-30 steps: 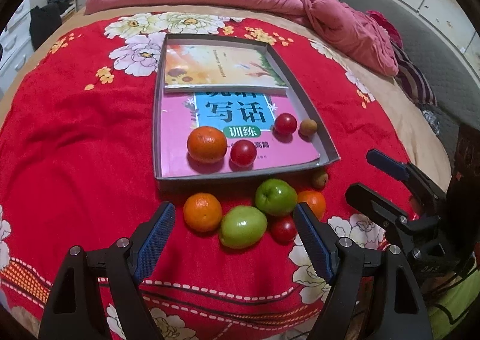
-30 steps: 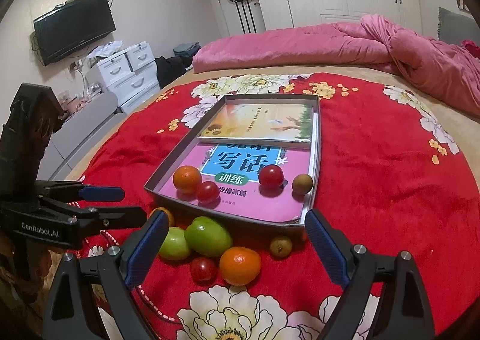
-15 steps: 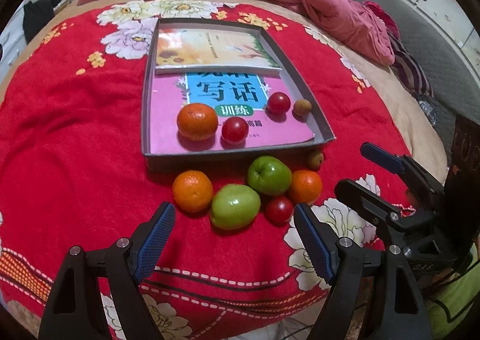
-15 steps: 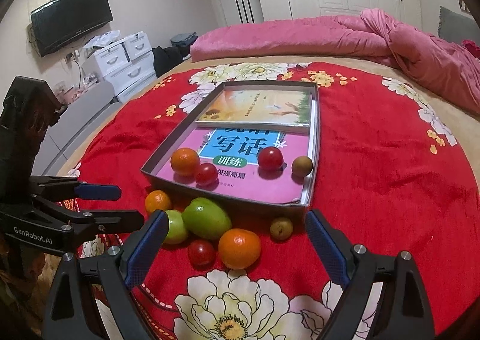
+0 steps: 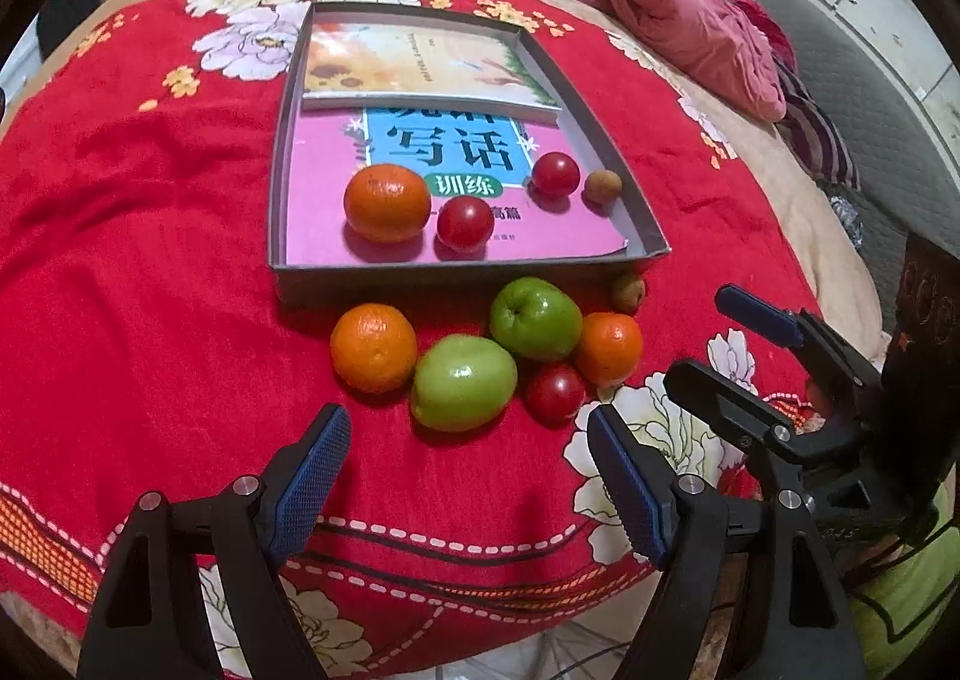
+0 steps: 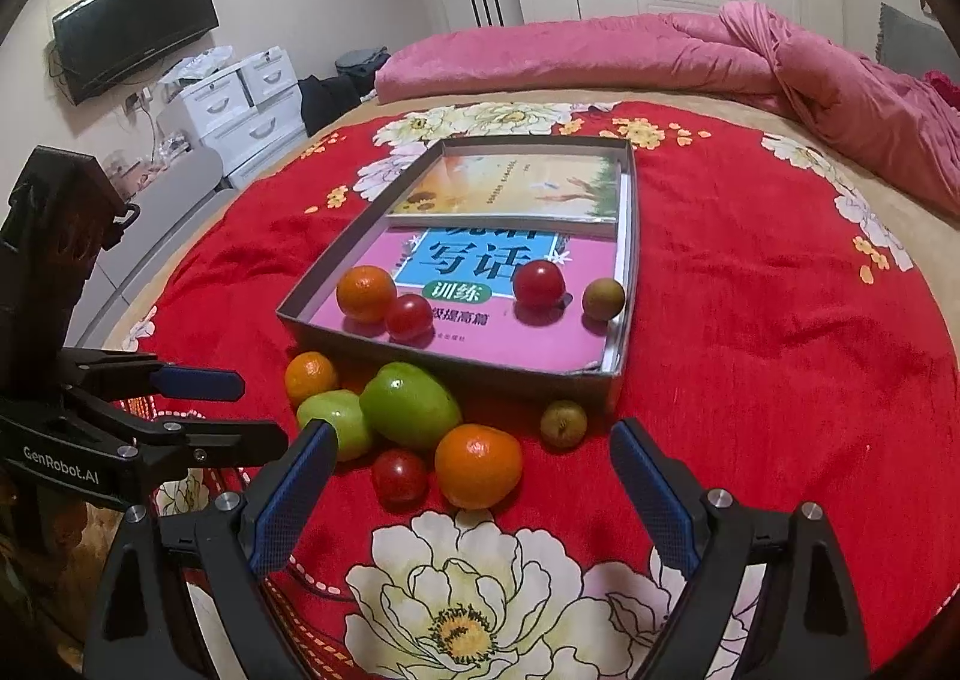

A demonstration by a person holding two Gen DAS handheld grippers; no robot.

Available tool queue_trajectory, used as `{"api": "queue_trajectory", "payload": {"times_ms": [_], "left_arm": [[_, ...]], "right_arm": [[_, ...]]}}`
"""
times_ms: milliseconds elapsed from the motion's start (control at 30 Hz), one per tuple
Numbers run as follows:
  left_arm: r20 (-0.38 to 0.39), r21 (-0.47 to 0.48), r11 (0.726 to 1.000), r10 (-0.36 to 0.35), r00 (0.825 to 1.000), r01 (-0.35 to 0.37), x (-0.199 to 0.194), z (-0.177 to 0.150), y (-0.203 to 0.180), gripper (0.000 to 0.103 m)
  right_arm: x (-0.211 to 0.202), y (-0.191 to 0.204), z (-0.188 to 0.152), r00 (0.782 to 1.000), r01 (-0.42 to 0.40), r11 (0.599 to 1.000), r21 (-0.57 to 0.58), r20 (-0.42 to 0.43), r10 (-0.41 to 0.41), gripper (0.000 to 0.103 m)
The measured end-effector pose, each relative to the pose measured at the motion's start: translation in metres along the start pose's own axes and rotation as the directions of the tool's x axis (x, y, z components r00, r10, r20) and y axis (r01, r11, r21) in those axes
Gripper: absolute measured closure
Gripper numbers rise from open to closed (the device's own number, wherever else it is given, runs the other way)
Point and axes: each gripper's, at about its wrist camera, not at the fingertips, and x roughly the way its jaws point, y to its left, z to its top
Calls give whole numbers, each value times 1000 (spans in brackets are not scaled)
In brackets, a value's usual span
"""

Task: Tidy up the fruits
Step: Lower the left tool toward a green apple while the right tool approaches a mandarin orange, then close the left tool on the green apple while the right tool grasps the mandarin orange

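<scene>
On the bed's red floral blanket (image 5: 150, 260), a shallow grey tray (image 5: 278, 152) holds two books, one orange (image 5: 387, 203), two red fruits (image 5: 465, 222) and a small brown fruit (image 5: 602, 186). Near its front wall lie two green apples (image 5: 463, 383), two further oranges (image 5: 373, 347), a red fruit (image 5: 555, 392) and a brown fruit (image 5: 628, 291). Left claw (image 5: 468, 476) and right claw (image 6: 474, 491) hover short of this loose cluster, fingers apart, gripping nothing.
</scene>
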Motion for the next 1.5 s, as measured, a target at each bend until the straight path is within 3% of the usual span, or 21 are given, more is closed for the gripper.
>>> {"api": "queue_trajectory", "payload": {"times_ms": [500, 867, 1033, 1300, 1500], "left_arm": [[-32, -18, 1000, -25, 999, 24, 17, -5, 0, 21], [-42, -36, 998, -54, 998, 53, 30, -3, -2, 22], [-45, -59, 996, -73, 996, 70, 35, 0, 0, 31], [-52, -99, 992, -81, 995, 76, 43, 7, 5, 36], [-65, -141, 987, -83, 994, 73, 52, 14, 14, 45]], "right_arm": [[24, -15, -8, 995, 33, 997, 76, -99, -26, 12], [43, -15, -13, 985, -27, 993, 114, -164, 45, 43], [50, -12, -12, 982, -52, 992, 114, -175, 72, 55], [56, -12, -11, 980, -54, 992, 114, -183, 74, 57], [56, -14, -11, 980, -58, 991, 117, -185, 79, 58]]}}
